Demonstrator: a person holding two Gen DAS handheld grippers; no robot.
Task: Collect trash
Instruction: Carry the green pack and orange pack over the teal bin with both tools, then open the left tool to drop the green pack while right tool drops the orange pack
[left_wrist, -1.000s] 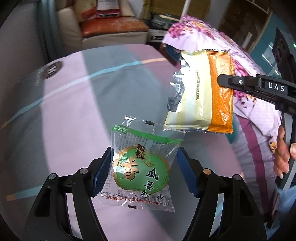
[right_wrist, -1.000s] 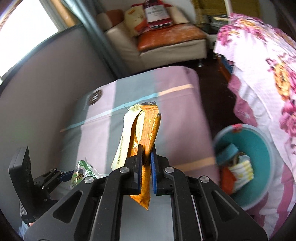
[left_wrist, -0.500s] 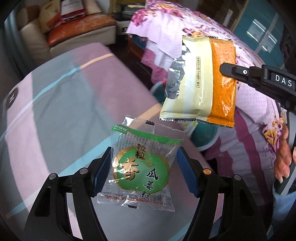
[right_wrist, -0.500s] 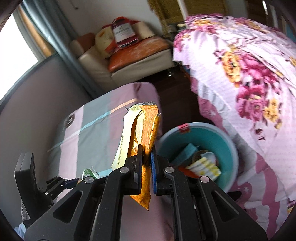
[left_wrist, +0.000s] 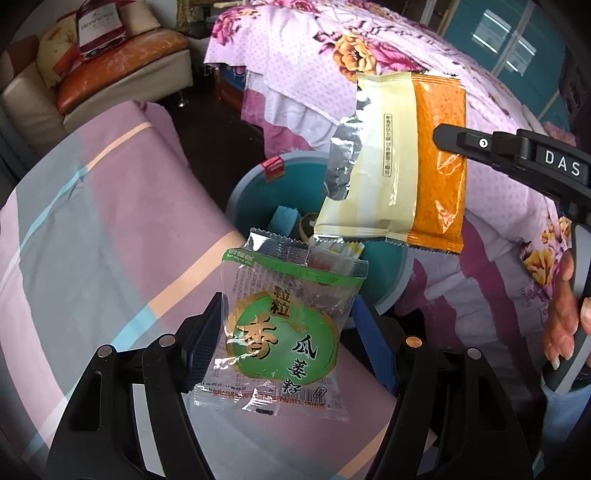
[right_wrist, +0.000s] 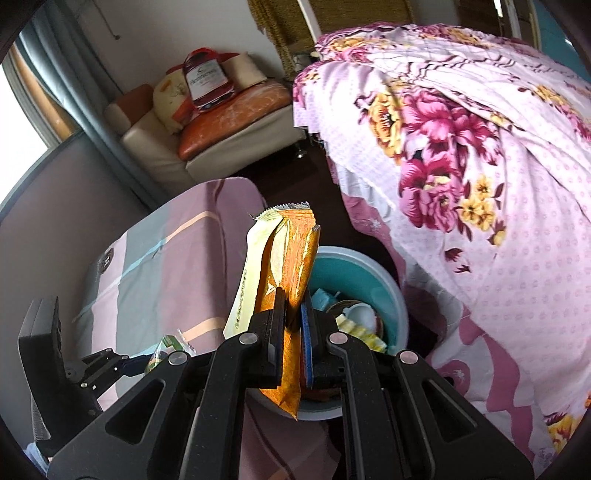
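- Teal trash bin (left_wrist: 258, 184), part filled, stands on the floor between a striped bed (left_wrist: 92, 221) and a floral quilt (right_wrist: 480, 166).
- Left gripper (left_wrist: 286, 343) clasps a green seed packet (left_wrist: 280, 332) beside the bin.
- Right gripper (right_wrist: 293, 321) pinches an orange wrapper (right_wrist: 291, 258) above the bin.

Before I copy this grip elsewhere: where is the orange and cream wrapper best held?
By its flat orange edge, as the right gripper does now: the orange and cream wrapper is thin and torn open on the foil side, so pads closing across the sealed orange side from both faces hold firmest.
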